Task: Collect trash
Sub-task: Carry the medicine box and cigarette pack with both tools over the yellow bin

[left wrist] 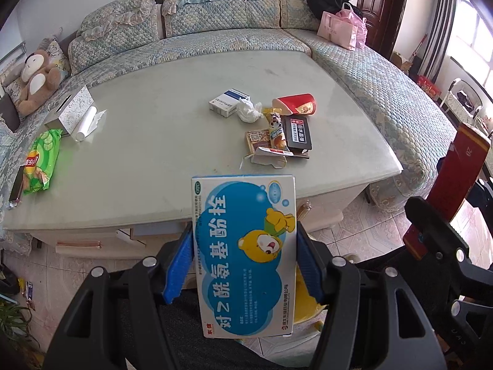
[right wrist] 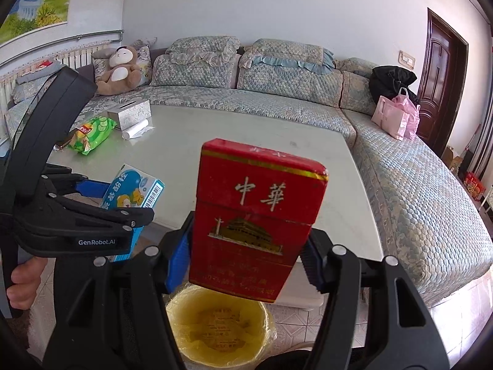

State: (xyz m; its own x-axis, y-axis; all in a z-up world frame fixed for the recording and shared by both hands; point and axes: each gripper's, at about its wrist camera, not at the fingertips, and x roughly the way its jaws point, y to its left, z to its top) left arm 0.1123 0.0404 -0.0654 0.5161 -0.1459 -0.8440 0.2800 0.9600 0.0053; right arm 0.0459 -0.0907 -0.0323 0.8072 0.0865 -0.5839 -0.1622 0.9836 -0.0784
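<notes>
My left gripper (left wrist: 245, 256) is shut on a blue and white medicine box (left wrist: 245, 246) with a cartoon bear, held off the table's near edge. My right gripper (right wrist: 248, 262) is shut on a red cigarette pack (right wrist: 255, 215), held above a yellow-lined trash bin (right wrist: 220, 330) on the floor. The bin's yellow liner (left wrist: 303, 305) shows behind the box in the left wrist view. The red pack (left wrist: 453, 182) also shows at the right there, and the medicine box (right wrist: 135, 191) at the left in the right wrist view. A pile of trash (left wrist: 271, 126) lies on the table (left wrist: 160, 141): wrappers, small boxes, crumpled tissue, a red cup.
A green chip bag (left wrist: 41, 160), a phone (left wrist: 17, 185), a tissue box (left wrist: 69, 109) and a paper roll (left wrist: 86, 123) lie at the table's left. A sofa (left wrist: 215, 40) wraps around the far and right sides, with a plush toy (left wrist: 35, 80) and pink bags (left wrist: 342, 29).
</notes>
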